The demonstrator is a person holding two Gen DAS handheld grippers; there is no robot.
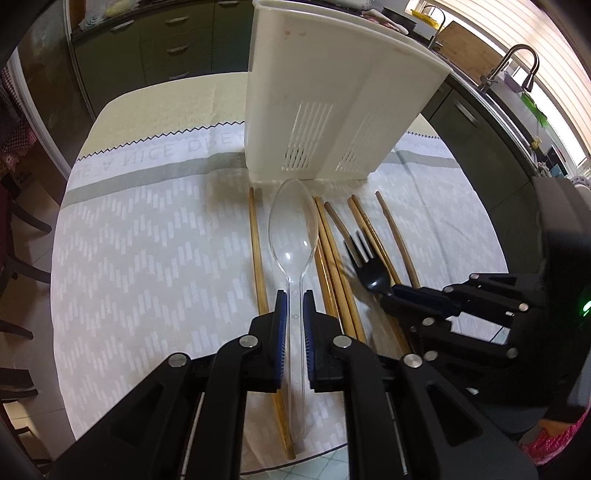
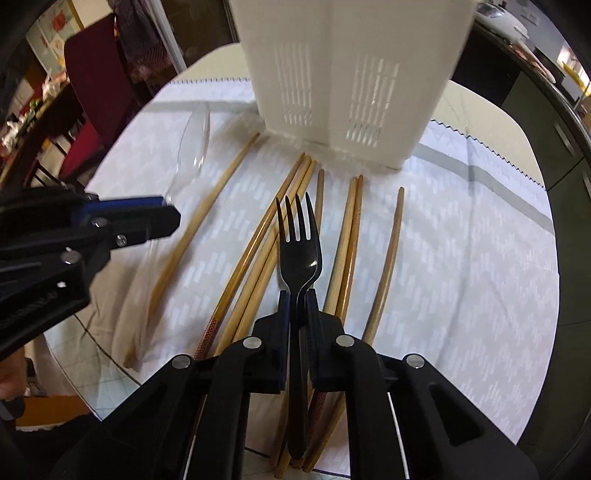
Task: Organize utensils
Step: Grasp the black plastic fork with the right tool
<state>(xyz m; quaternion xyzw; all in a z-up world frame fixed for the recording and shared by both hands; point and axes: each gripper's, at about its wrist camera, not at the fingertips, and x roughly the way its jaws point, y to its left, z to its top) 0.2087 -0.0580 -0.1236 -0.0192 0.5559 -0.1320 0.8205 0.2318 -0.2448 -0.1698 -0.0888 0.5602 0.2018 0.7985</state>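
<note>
Dark green cabinets (image 1: 177, 40) line the far wall. Daylight pours through window blinds (image 1: 517, 33) above a sink tap (image 1: 517, 62). A red chair (image 2: 96, 85) stands beside the cloth-covered surface (image 1: 147, 229).

Only the cloth (image 1: 155, 206) on the table carries legible lettering, pale capitals woven along its far band that appear upside down in the left wrist view and read "A NICE", with further letters on either side cut off or hidden.
</note>
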